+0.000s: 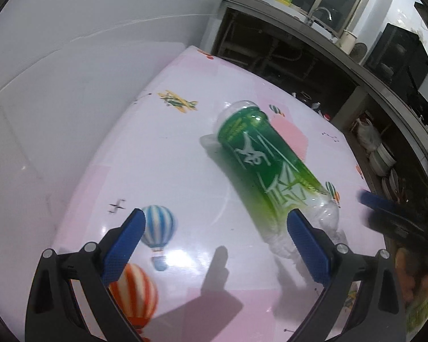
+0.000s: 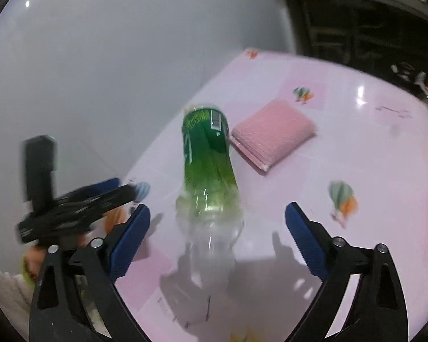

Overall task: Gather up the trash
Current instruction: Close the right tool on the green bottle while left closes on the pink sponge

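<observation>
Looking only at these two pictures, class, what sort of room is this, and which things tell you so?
Probably a home kitchen. A counter with a sink tap runs along the back, stacked plates sit on a shelf below it, and a table under a wipe-clean balloon-print cover holds an empty green-labelled bottle.

Bottle [image 2: 209, 168] lies on its side mid-table [image 2: 356, 148], folded pink cloth [image 2: 272, 132] just beside its far end. Wall [image 2: 85, 71] close on left. Bare tabletop right of the bottle; left gripper [image 2: 80, 199] crowds the near-left side.
</observation>
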### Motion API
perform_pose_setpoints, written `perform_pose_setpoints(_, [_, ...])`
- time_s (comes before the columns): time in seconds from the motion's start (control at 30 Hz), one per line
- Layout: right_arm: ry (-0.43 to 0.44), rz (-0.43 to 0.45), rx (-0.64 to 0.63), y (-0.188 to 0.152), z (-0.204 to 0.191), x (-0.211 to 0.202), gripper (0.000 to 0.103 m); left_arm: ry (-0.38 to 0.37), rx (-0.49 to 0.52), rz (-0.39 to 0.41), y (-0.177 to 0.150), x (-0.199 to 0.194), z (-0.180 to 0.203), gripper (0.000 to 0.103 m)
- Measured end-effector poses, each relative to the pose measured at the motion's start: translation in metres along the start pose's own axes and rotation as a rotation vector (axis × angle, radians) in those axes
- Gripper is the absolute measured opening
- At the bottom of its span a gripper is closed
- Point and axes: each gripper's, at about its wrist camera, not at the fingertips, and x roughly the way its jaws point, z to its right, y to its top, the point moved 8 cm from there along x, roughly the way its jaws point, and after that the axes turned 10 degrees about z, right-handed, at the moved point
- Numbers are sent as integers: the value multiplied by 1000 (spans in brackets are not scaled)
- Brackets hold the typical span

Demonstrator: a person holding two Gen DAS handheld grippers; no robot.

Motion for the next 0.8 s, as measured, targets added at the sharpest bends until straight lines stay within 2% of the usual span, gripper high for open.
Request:
perform_pose_setpoints(0.17, [39,-101,-1,7,-10,48,81,15,-15,5,2,-2,-13,97])
perform_pose_setpoints(0.27, [53,-158,-1,2,-16,63,64,17,-25,4,2,-2,-17,97])
perform_pose_setpoints(0.33, [58,-169,-18,-3,-25,66,61,19,-32,6,3,-2,-19,97])
perform_pose_setpoints(0.47, [68,-171,-87,-18,-44,57,61,38,-43,32,6,-4,-23,97])
perform_pose_setpoints(0.63, [60,-166,-155,-51,-64,31,61,70,-37,106,19,-15,-26,97])
perform_pose_setpoints(0.73, [38,-148,-156,-73,-66,7,61,51,7,105,25,-10,-11,97])
perform_pose_setpoints(0.8, [20,-129,-122,-86,-54,-12,61,16,57,85,28,1,8,97])
